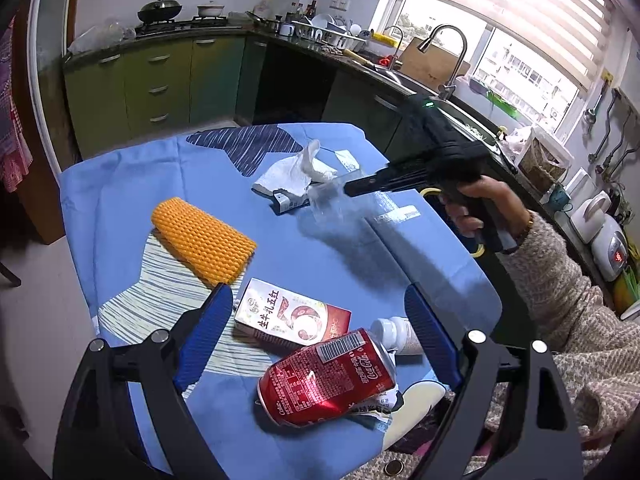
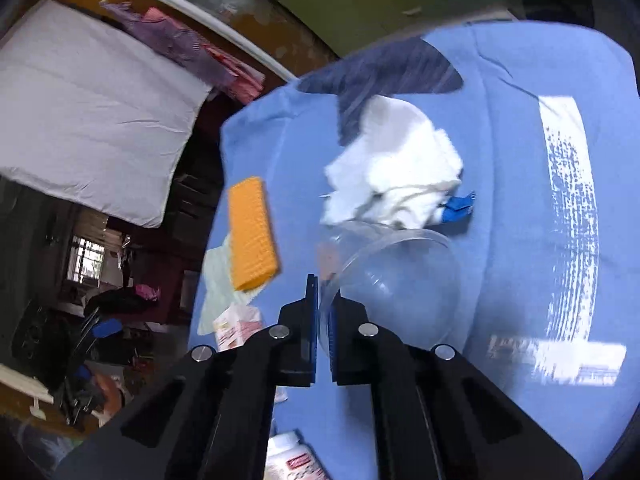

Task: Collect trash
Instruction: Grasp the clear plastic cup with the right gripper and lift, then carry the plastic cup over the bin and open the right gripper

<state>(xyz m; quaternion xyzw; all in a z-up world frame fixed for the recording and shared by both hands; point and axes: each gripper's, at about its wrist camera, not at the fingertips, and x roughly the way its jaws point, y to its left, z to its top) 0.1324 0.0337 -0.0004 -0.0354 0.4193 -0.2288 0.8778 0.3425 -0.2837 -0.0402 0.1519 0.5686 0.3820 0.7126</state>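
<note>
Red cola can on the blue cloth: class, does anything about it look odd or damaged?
Yes. The red cola can lies on its side near the table's front edge, its wall dented, resting on a torn scrap of paper. Beside it a milk carton lies flat and a white bottle is also tipped over.

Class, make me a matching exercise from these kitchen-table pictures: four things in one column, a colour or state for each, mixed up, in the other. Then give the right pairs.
Things
1. soda can
2. textured pad
3. plastic cup
4. left claw

Colours or states
A. orange
B. open, holding nothing
C. red, lying on its side
D. clear, rim pinched in the right claw

Pairs: 1-C, 2-A, 3-D, 4-B
</note>
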